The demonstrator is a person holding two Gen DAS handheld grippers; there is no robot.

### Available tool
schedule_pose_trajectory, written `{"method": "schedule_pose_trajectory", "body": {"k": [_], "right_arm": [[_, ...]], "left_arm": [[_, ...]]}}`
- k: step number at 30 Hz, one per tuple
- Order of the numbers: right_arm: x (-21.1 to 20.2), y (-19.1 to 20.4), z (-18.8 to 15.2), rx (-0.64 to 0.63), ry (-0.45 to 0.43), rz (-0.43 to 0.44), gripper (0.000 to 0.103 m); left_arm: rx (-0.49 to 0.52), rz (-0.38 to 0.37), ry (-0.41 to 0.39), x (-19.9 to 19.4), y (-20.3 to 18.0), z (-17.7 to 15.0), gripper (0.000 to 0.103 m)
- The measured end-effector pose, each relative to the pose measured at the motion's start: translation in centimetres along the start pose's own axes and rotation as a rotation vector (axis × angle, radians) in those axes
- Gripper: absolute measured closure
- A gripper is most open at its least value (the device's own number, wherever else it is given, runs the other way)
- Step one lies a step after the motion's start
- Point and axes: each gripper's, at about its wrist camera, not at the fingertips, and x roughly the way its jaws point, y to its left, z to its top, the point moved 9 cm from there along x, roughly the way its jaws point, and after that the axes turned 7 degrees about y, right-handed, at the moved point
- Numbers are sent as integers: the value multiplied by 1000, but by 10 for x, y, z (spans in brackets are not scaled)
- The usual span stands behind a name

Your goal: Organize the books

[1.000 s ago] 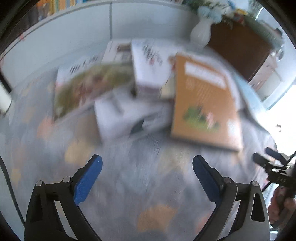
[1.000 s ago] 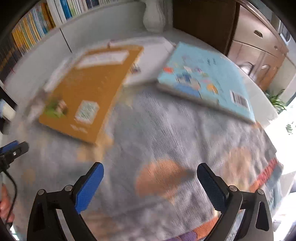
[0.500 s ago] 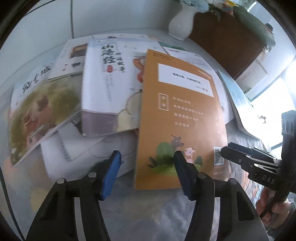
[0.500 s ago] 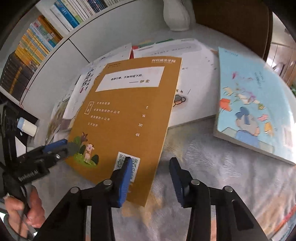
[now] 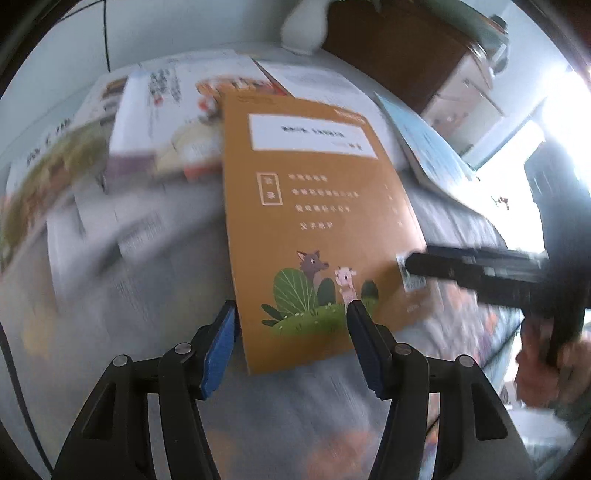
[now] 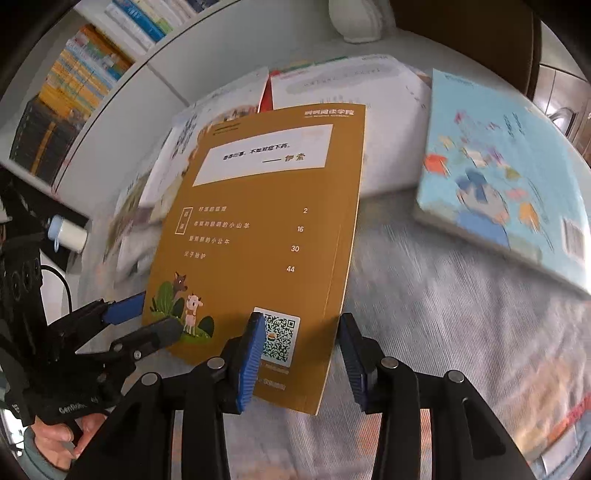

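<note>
An orange book (image 5: 314,221) with a white label and a fox and goat picture lies on top of other books; it also shows in the right wrist view (image 6: 258,229). My left gripper (image 5: 291,332) is partly open, its jaws astride the book's near left corner. My right gripper (image 6: 301,343) is partly open astride the near right corner by the QR code. In the right wrist view the left gripper (image 6: 147,317) has one finger over the cover and one under. Whether either grips the book is unclear.
A light blue book (image 6: 509,192) lies to the right on the patterned tablecloth (image 6: 424,314). White picture books (image 5: 166,122) lie behind and left of the orange one. A white vase (image 6: 354,18) and a brown cabinet (image 5: 399,48) stand at the back. A bookshelf (image 6: 81,81) is far left.
Both grippers have moved forward onto the orange book's near edge, one at each corner. The book's near edge now sits between the jaws of each gripper.
</note>
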Motion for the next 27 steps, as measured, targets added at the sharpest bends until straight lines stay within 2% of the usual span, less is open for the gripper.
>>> {"method": "schedule_pose_trajectory", "body": {"k": [2,4,10,12,13,19,27], "right_arm": [[-1,-3,-15,-30,28,-5,62],[-3,-7,-23,-49,41,14,62],[-1,-15,-3,-3,-7,22,62],[1,-10,1,-1,-16,29,55],[2,-8,3,1,-22,29,54],[-1,-13,3,44,-7,93,54],[-14,1,-5,24,-18,100,54]], "left_arm": [[16,-17,37,5,-9,-16,47],[22,-3,32,5,-11,-15,47],[1,10,-9,1,-6,6,47],[16,38,-5,5,-6,8,47],[22,47,-6,8,-8,8,47],[12,49,-26,11,-9,3,47],[-23,28,-40,9,1,-8,42]]}}
